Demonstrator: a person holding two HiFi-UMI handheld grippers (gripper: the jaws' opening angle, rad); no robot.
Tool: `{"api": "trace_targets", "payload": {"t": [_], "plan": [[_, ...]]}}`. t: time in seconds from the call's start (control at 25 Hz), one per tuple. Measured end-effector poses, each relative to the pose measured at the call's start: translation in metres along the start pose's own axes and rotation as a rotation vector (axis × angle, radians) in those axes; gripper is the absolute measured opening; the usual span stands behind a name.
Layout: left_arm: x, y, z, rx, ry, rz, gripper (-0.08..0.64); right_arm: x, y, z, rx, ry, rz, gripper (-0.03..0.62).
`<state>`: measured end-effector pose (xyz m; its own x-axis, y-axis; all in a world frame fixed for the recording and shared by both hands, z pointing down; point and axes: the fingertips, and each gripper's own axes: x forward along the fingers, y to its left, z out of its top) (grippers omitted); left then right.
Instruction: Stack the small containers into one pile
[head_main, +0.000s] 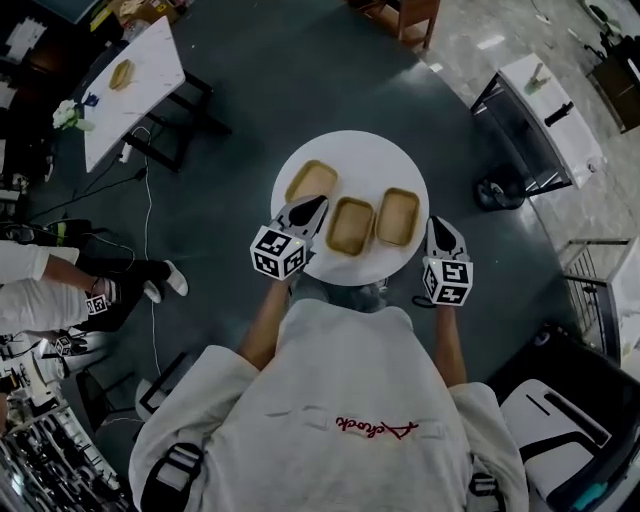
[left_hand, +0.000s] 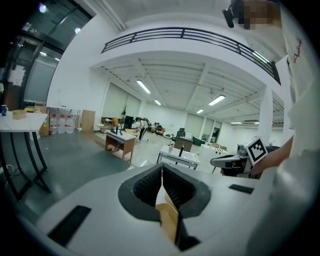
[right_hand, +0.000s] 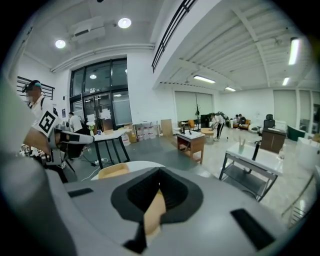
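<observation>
Three shallow wooden containers lie side by side on the round white table (head_main: 360, 150): a left one (head_main: 312, 181), a middle one (head_main: 351, 226) and a right one (head_main: 398, 216). My left gripper (head_main: 314, 207) is shut, its tips over the table between the left and middle containers. A tan container edge (left_hand: 169, 220) shows below its jaws (left_hand: 162, 177). My right gripper (head_main: 438, 228) is shut too, just off the table's right rim beside the right container. In the right gripper view (right_hand: 159, 182) one container (right_hand: 114, 170) lies ahead to the left.
A white rectangular table (head_main: 130, 80) with another wooden tray (head_main: 121, 74) stands at the back left. A white cart (head_main: 545, 110) is at the right. A person (head_main: 40, 290) sits at the left, with cables on the floor. A white seat (head_main: 560, 420) is near right.
</observation>
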<state>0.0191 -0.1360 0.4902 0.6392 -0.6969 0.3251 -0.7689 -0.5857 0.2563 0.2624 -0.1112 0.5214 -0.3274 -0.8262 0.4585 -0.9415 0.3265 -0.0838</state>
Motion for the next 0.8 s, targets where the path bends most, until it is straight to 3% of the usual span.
{"api": "trace_targets", "payload": {"t": [0.32,0.8], "plan": [[0.007,0.015,-0.014,-0.026,0.029,-0.005,0.015,0.022,-0.005,-0.012,0.008,0.047,-0.017,0.020],[0.013,0.057,-0.025,-0.052,0.080,-0.132,0.015,0.032,0.004,-0.027,0.064,0.111,-0.183,0.020]]}}
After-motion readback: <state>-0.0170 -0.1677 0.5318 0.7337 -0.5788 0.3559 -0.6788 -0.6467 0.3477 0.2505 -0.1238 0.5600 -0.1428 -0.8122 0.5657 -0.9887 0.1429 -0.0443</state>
